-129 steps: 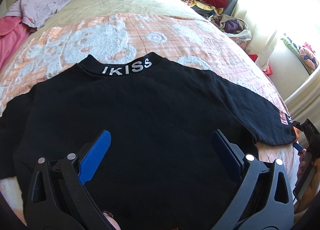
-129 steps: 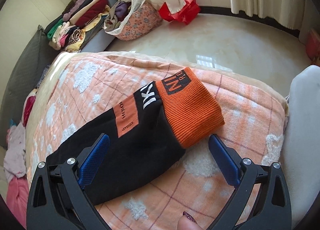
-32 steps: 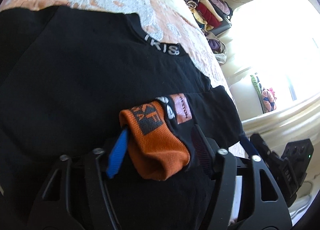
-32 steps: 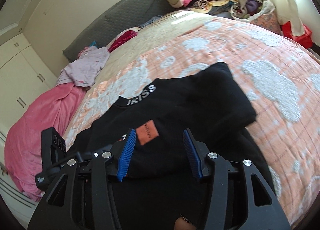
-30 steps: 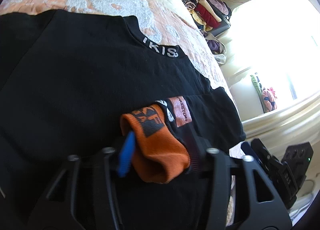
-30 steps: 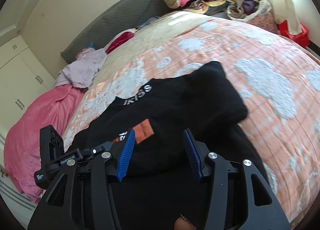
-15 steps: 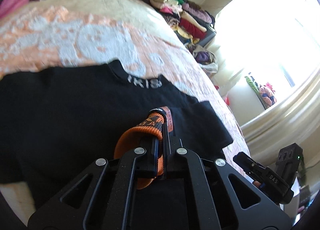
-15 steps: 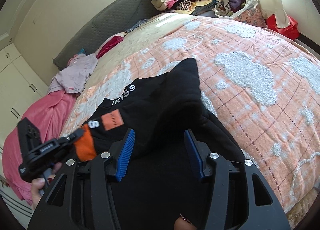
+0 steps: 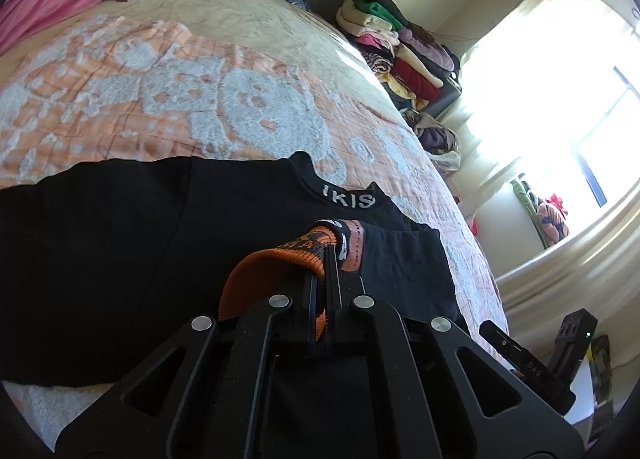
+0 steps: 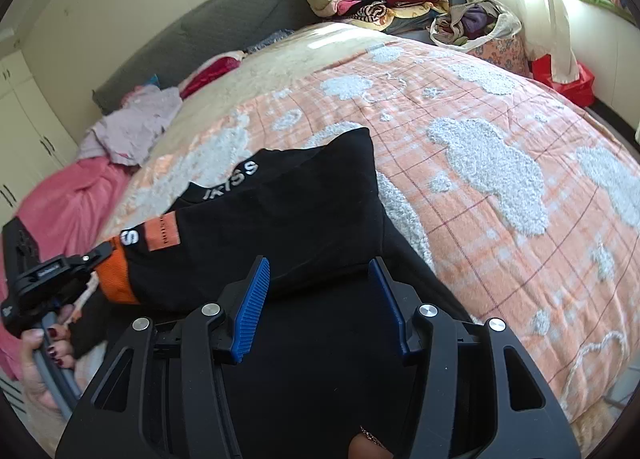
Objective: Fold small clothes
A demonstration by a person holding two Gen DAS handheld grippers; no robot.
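Since a second ago, left gripper [image 9: 325, 259] has clamped tight on the orange cuff [image 9: 256, 271], drawing the sleeve leftward across the black sweatshirt [image 10: 280, 199]; right gripper [image 10: 320, 299] hovers half-open, empty, over the orange bedspread [image 10: 500, 139].

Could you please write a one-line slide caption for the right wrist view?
Open right gripper over black sweatshirt as left gripper grips its orange cuff.
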